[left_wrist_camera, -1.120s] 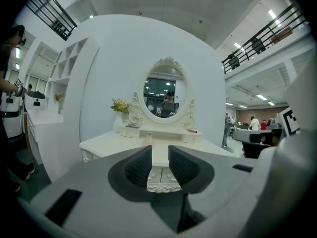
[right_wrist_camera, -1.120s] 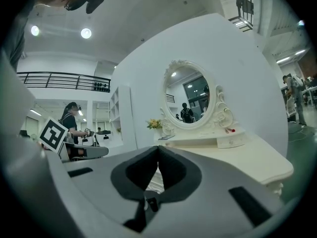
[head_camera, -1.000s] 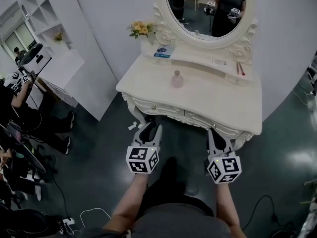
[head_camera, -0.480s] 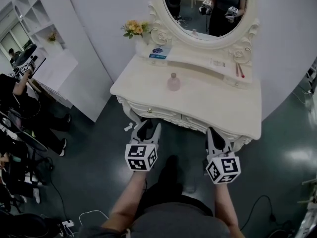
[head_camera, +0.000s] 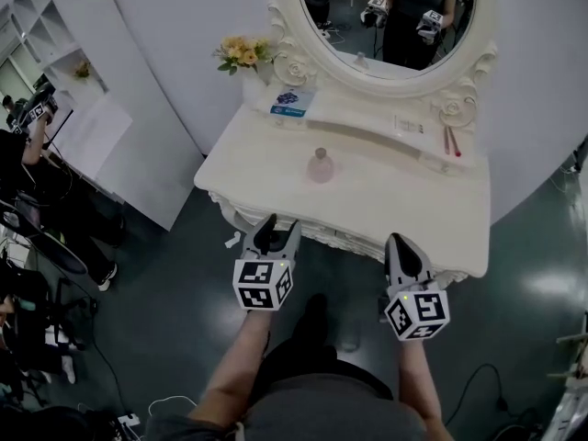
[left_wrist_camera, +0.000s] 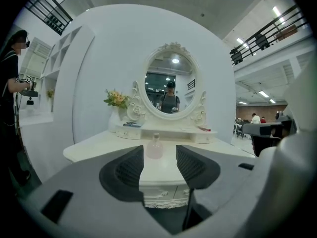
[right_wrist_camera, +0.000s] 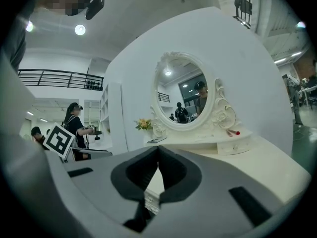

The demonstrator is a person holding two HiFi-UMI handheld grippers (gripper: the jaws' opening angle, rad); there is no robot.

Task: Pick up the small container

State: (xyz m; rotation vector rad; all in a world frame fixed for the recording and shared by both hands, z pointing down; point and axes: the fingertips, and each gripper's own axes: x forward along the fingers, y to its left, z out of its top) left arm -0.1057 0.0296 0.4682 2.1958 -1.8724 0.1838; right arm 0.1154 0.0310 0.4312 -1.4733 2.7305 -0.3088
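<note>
The small container (head_camera: 320, 165) is a pale pink bottle with a narrow neck, upright in the middle of the cream dressing table (head_camera: 459, 219). Both grippers hover in front of the table's near edge, well short of the bottle. My left gripper (head_camera: 278, 231) points at it with its jaws opening and nothing between them. In the left gripper view the bottle (left_wrist_camera: 154, 147) shows far off through the gap of the left gripper (left_wrist_camera: 159, 155). My right gripper (head_camera: 400, 244) is to the right, its pads touching; the right gripper (right_wrist_camera: 158, 155) holds nothing.
An oval mirror (head_camera: 390, 16) stands at the table's back, with a vase of flowers (head_camera: 241, 58) to its left, a blue-and-white packet (head_camera: 289, 101) and red sticks (head_camera: 452, 141) on the raised shelf. People sit at the far left (head_camera: 28, 182) by white shelving. Cables lie on the dark floor.
The table has come closer and both grippers now reach its front edge. The left gripper's jaws have spread apart; the right gripper's stay together.
</note>
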